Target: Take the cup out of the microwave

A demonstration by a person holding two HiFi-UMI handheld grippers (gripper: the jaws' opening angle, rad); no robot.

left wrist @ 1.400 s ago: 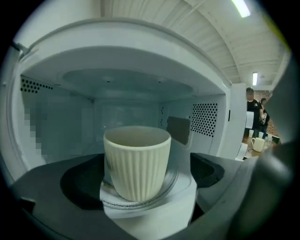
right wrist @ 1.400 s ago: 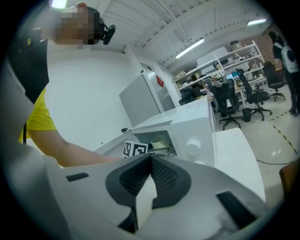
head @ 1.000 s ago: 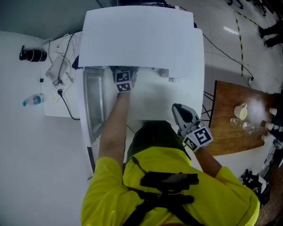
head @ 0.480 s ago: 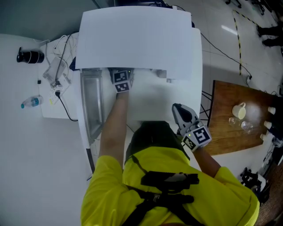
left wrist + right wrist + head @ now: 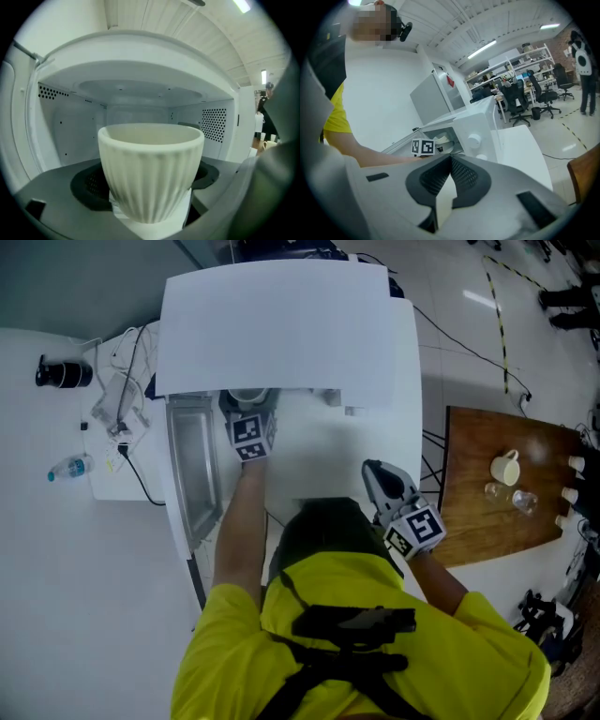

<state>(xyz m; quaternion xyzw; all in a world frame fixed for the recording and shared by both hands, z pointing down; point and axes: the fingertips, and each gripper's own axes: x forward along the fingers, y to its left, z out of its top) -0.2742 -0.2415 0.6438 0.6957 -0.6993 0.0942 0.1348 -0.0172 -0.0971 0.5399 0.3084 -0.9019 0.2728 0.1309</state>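
The cup (image 5: 151,171) sits at the mouth of the microwave (image 5: 272,324), with the open cavity behind it and the door (image 5: 192,470) swung out to the left. The left gripper (image 5: 248,437) has it: its dark fingers (image 5: 86,187) close on the lower wall from either side, and the cup fills the gap between them.

The cup is cream-coloured with vertical ribs, a thick rounded rim and walls that taper toward the base. It looks like ceramic, so probably stiff, fairly heavy for its size and liable to chip if knocked against the cavity frame. The glaze is likely slick, though the ribs should give the pads some bite. No handle shows from this side. A grip low on the tapered wall could let it slide upward out of the pinch; the wider band nearer the rim seems the safer place to hold. What is inside, if anything, cannot be seen, so it is best kept upright and carried level to the counter (image 5: 328,451).

The right gripper (image 5: 449,161) hangs by the person's side, fingers pressed together at the tips with nothing between them.

No brand or print is legible on the cup or the microwave. Only the black-and-white square markers on the gripper cubes stand out, and the knobs (image 5: 474,139) carry no readable marks.
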